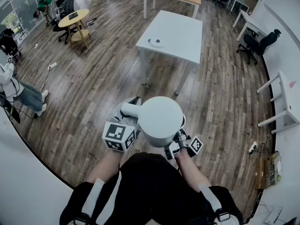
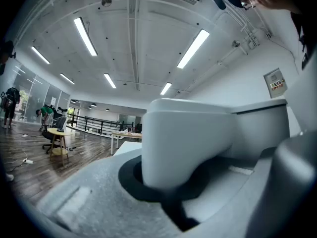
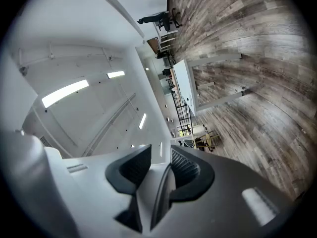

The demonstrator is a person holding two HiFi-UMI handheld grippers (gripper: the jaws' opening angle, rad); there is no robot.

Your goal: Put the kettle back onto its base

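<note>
The kettle (image 1: 160,120) hangs at the person's chest, its handle (image 1: 129,110) pointing left and pinched in the closed left gripper (image 2: 181,182); the right gripper (image 3: 161,175), jaws narrowly apart, seems to nip its right side. The base (image 1: 157,42) lies well ahead on the white table (image 1: 183,36), straight forward of both.

White kettle (image 1: 161,121), white table (image 1: 180,32), brown wood-plank floor (image 1: 103,78)

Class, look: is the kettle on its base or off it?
Off. The kettle is held up over the floor; its round base sits bare on the far table.
</note>
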